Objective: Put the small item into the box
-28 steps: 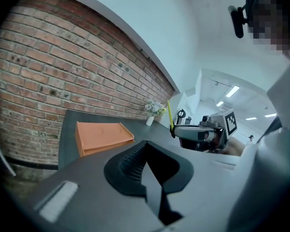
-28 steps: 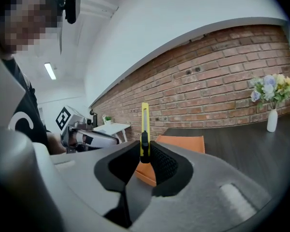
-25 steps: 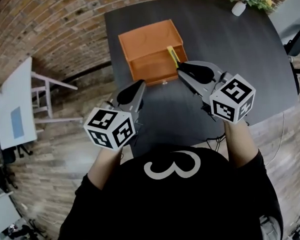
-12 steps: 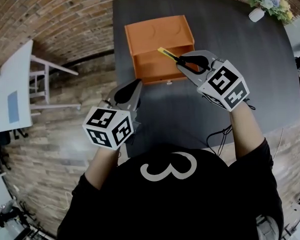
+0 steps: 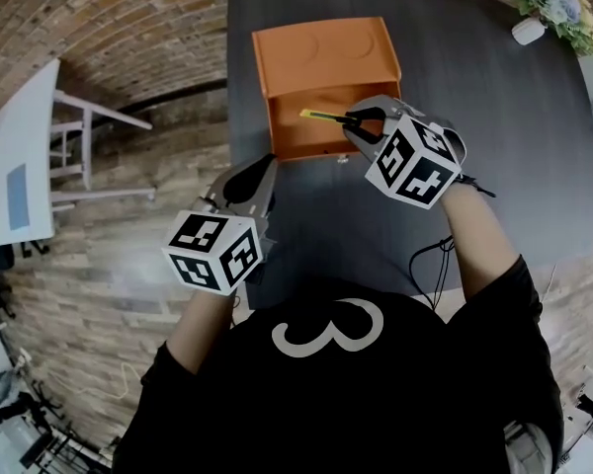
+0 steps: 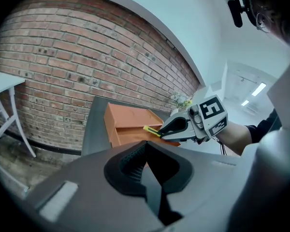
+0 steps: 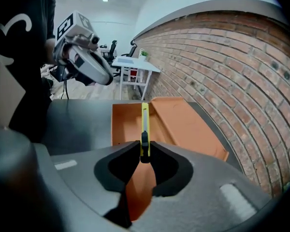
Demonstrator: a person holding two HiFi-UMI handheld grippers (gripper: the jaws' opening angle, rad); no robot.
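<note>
The carry is about done, I judge: the right gripper [image 5: 354, 118] has its jaws closed partway, pinching the black rear end of the item [image 5: 321, 116], which juts straight ahead of the tips over the open compartment of the box [image 5: 326, 52]. The next move seems to call for a short dip so the item clears the wall below the tips, then parting the jaws; the left gripper [image 5: 262, 166] hangs back and to the left, closed on nothing. The item is a slim, flat yellow stick with a black slider, probably a small cutter.
</note>
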